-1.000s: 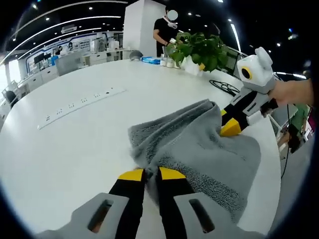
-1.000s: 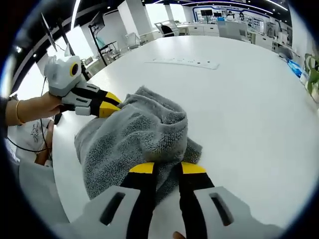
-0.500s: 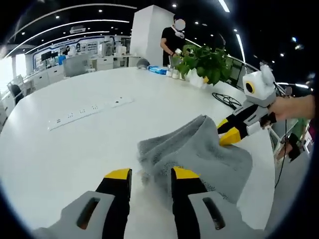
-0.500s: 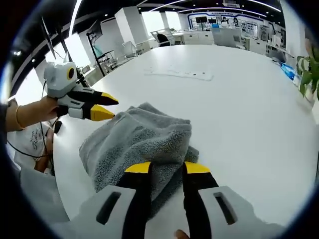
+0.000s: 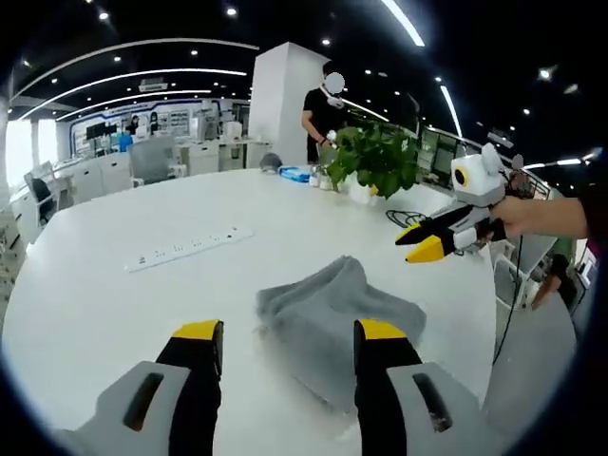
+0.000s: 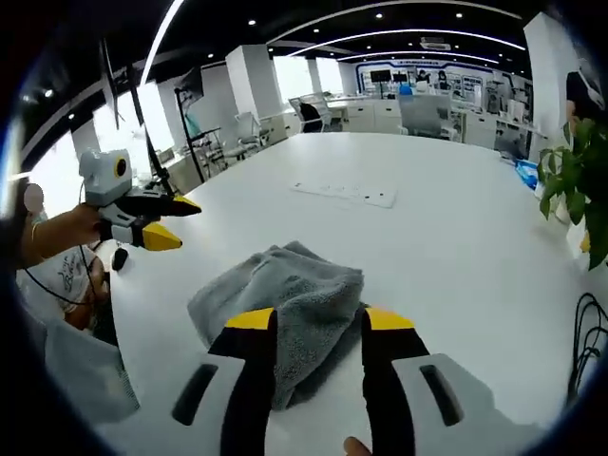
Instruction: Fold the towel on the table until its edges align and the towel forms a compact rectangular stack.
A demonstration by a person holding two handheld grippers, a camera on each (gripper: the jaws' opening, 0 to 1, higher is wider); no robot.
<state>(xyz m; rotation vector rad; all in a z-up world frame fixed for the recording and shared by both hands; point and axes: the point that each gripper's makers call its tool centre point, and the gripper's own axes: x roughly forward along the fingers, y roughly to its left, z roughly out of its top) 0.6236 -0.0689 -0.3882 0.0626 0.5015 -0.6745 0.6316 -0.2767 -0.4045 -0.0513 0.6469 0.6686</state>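
A grey towel (image 5: 337, 309) lies folded in a thick, slightly rumpled stack on the white table (image 5: 142, 304); the right gripper view has the same towel (image 6: 285, 299) just past its jaws. My left gripper (image 5: 290, 332) is open, lifted back from the towel with nothing between its fingers. It also appears at the left of the right gripper view (image 6: 166, 220), held by a hand and clear of the towel. My right gripper (image 6: 318, 321) is open above the towel's near edge, empty. It also hangs in the air at the right of the left gripper view (image 5: 416, 242).
A white power strip (image 5: 190, 249) lies on the table beyond the towel, also seen as the strip (image 6: 345, 194). Potted plants (image 5: 375, 157) and small items stand at the far edge, with a person behind. A black cable (image 5: 408, 218) lies near the right edge.
Both grippers let go of the towel, opened wider and pulled up and back. The towel now rests on the table as a folded stack.
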